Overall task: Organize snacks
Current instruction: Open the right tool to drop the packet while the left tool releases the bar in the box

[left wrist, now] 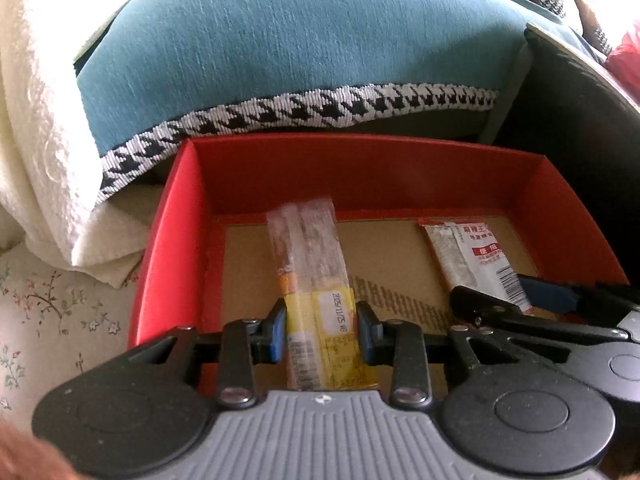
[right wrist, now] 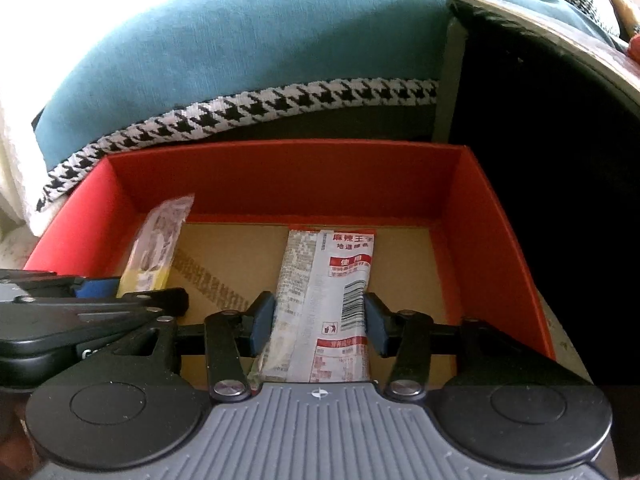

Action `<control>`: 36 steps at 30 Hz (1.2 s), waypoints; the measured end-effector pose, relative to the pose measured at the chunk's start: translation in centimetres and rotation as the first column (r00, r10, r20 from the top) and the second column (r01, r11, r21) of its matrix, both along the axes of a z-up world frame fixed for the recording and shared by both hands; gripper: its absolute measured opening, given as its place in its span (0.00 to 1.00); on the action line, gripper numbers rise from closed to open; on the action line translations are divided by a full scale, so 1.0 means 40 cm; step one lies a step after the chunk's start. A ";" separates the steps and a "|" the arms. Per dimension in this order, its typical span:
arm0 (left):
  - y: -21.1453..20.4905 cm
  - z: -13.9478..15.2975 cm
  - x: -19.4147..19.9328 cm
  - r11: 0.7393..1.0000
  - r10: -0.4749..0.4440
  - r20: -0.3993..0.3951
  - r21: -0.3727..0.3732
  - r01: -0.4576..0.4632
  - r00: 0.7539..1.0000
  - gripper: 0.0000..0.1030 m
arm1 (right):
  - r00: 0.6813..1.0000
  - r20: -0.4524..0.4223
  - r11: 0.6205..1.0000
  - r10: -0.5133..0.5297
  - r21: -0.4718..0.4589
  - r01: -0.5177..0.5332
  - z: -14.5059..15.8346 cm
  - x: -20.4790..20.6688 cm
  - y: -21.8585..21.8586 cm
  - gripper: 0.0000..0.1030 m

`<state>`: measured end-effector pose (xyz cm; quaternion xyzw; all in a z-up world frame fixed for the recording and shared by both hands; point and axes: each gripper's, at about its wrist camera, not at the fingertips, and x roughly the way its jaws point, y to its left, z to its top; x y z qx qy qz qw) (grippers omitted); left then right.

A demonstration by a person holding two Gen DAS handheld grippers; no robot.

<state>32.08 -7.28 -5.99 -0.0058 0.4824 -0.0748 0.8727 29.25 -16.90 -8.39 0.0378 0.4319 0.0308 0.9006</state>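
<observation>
While both packets hang over red box for drop-in: left gripper clamps yellow snack stick; right gripper loosened round grey packet.

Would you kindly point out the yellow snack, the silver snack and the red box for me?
yellow snack (left wrist: 334,320): left wrist view, on its white date label.
silver snack (right wrist: 320,304): right wrist view, mid-wrapper beside the barcode.
red box (right wrist: 288,176): right wrist view, on its far inner wall.
</observation>
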 end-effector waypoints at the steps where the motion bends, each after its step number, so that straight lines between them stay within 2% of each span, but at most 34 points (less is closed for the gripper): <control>1: 0.001 0.002 -0.002 1.000 -0.003 0.001 0.001 0.003 1.000 0.29 | 1.000 -0.003 1.000 -0.005 -0.002 0.005 0.001 0.000 -0.001 0.57; 6: 0.015 0.026 -0.021 1.000 0.007 0.001 -0.006 -0.007 1.000 0.32 | 0.999 0.037 1.000 -0.031 0.002 0.031 0.024 -0.013 -0.017 0.69; 16: 0.045 0.154 -0.080 0.999 0.024 0.067 -0.023 -0.023 0.997 0.34 | 0.992 0.116 0.997 -0.046 0.058 0.040 0.128 -0.068 -0.038 0.70; 23: 0.090 0.226 -0.176 0.997 0.046 0.087 -0.072 -0.040 0.995 0.34 | 0.989 0.138 0.997 -0.048 0.064 0.039 0.198 -0.136 -0.044 0.70; 31: 0.165 0.225 -0.321 0.993 0.085 0.058 -0.086 -0.080 0.995 0.35 | 0.990 0.138 1.000 0.003 0.015 -0.005 0.229 -0.250 -0.021 0.70; 36: 0.228 0.199 -0.416 0.987 0.136 0.017 -0.090 -0.134 0.991 0.35 | 0.994 0.107 0.998 0.027 0.054 -0.033 0.219 -0.320 -0.005 0.70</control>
